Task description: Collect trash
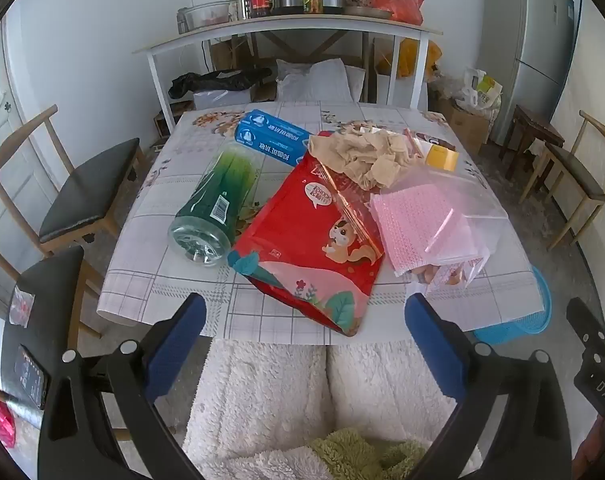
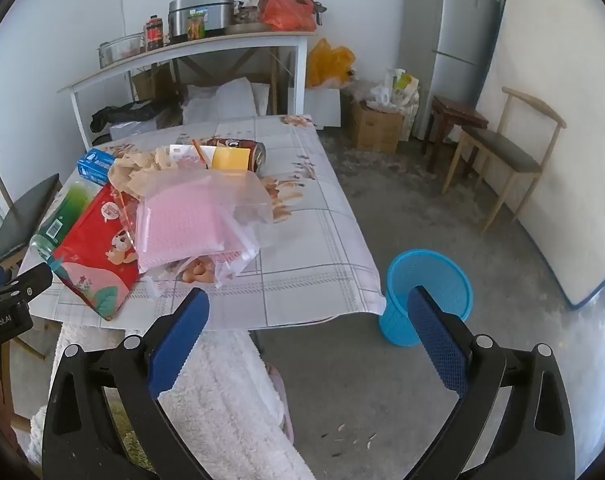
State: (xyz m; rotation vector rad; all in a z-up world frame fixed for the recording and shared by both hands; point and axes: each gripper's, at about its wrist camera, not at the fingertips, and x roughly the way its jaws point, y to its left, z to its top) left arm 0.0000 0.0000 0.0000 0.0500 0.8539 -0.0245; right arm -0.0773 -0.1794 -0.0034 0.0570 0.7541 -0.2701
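Trash lies on the table (image 1: 150, 288): a green plastic bottle (image 1: 212, 208) on its side, a red snack bag (image 1: 314, 240), a blue box (image 1: 272, 136), crumpled brown paper (image 1: 366, 156), a pink bubble-wrap bag (image 1: 418, 220) and a can with a yellow label (image 2: 232, 155). My left gripper (image 1: 304, 312) is open and empty, just short of the table's near edge, in front of the red bag. My right gripper (image 2: 308, 312) is open and empty, at the table's near right corner. A blue waste basket (image 2: 426, 296) stands on the floor right of the table.
Chairs stand left (image 1: 86, 196) and right (image 2: 502, 152) of the table. A white shelf (image 1: 286, 28) with pots and jars stands behind it. A fridge (image 2: 450, 40), a stool (image 2: 454, 120), a mattress (image 2: 562, 140) and boxes are at the far right. White fleece legs (image 1: 322, 392) are below.
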